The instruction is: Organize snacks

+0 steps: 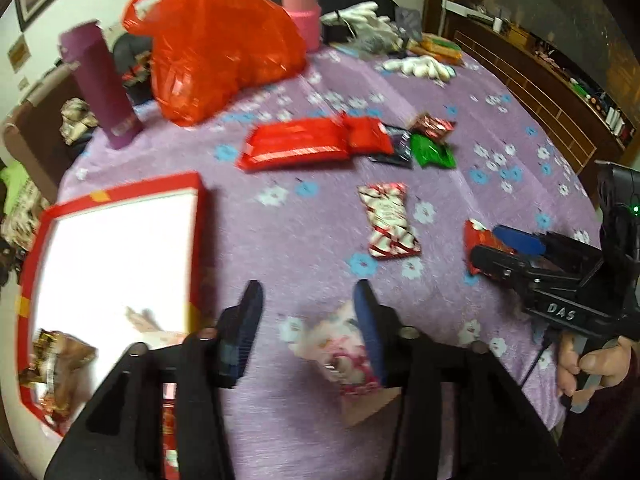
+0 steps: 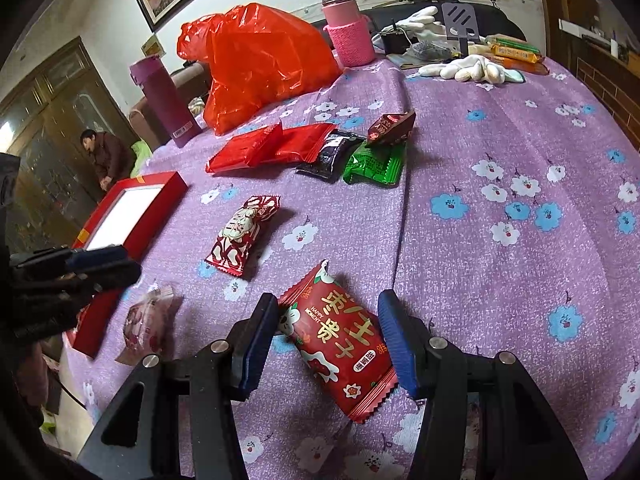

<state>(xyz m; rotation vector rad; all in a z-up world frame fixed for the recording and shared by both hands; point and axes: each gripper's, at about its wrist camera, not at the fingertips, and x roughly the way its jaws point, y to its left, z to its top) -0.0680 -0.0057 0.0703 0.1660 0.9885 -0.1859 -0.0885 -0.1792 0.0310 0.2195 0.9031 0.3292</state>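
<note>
Two grippers work over a purple flowered tablecloth [image 2: 500, 128], the largest thing in view. Far beyond the fingers of both, an orange-red plastic bag [image 2: 260, 64] slumps beside a purple flask [image 2: 164, 100] and a pink-sleeved jar [image 2: 348, 32], with white gloves [image 2: 468, 68] off toward the right.

Just left of the left gripper [image 1: 308, 328] lies an open red box [image 1: 116, 264] with a white floor; a gold-brown wrapped snack [image 1: 56, 356] sits in its near corner. That gripper's blue fingers stand apart with nothing pressed between them. No earlier picture shows their motion. A pink-and-white snack packet [image 1: 340, 356] lies on the cloth beneath and partly behind the right-hand finger; the blur makes it impossible to tell whether that finger touches the packet.

Ahead of both grippers, a cluster of packets: a long red packet [image 2: 244, 152], a smaller red one [image 2: 304, 144], a black one [image 2: 332, 156], a green one [image 2: 376, 168] and a dark red foil one [image 2: 392, 126] perched on top.

Nearer, a red-and-white wrapped candy [image 2: 240, 236] lies alone.

The right gripper [image 2: 328, 340] has its jaws half spread around a red jujube snack packet [image 2: 340, 344] lying slantwise between them; the left finger meets the packet's edge, the right finger stands just clear, so it is not clamped.
</note>
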